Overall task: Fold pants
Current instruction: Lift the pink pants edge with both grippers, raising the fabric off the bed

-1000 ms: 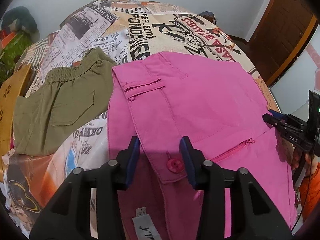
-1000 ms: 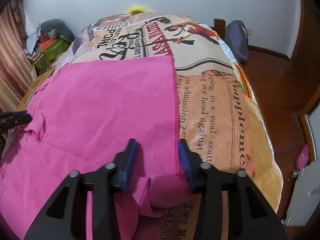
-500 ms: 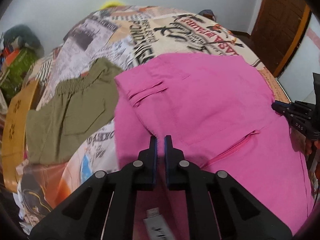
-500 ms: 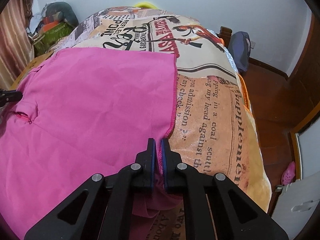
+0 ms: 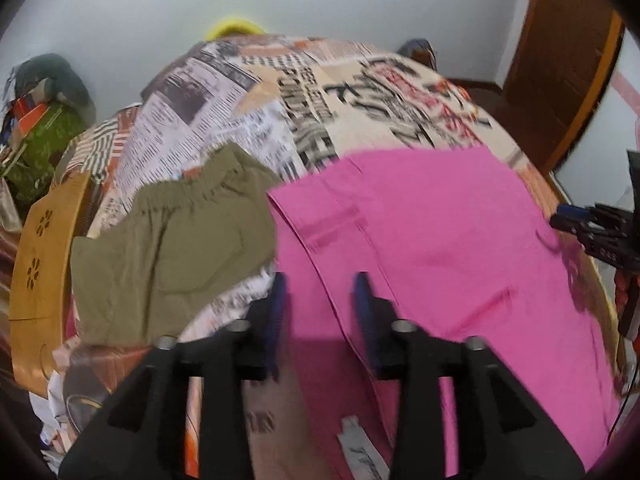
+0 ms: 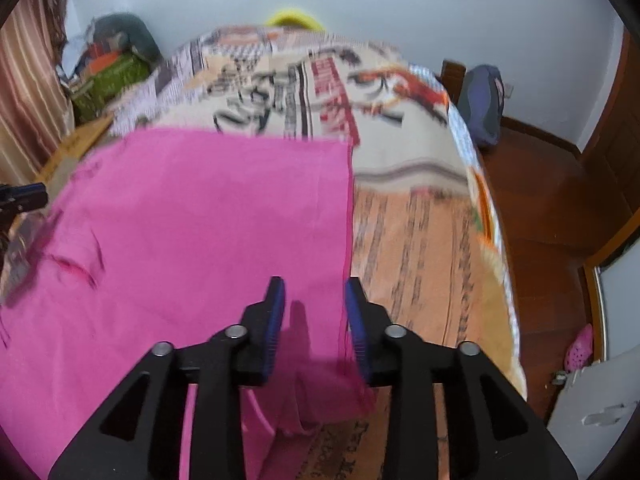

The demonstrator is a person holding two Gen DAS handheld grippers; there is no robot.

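Observation:
Pink pants (image 5: 432, 240) lie spread flat on the bed, waistband end toward my left gripper, leg hem (image 6: 347, 216) toward my right. My left gripper (image 5: 320, 296) is open just above the waistband area, holding nothing; a white label (image 5: 360, 452) shows below it. My right gripper (image 6: 314, 300) is open above the hem corner of the pants (image 6: 208, 232), holding nothing. Each gripper shows at the edge of the other's view, the right (image 5: 592, 232) and the left (image 6: 20, 200).
Olive-green shorts (image 5: 172, 248) lie left of the pink pants on the newspaper-print bedspread (image 5: 320, 96). A wooden board (image 5: 40, 272) stands at the bed's left. A blue bag (image 6: 482, 104) sits on the wooden floor to the right. A pile of clutter (image 6: 108, 68) is by the far wall.
Both grippers were open, shut on the pink fabric half a second ago, and are open again now. Both have lifted slightly and the views are motion-blurred.

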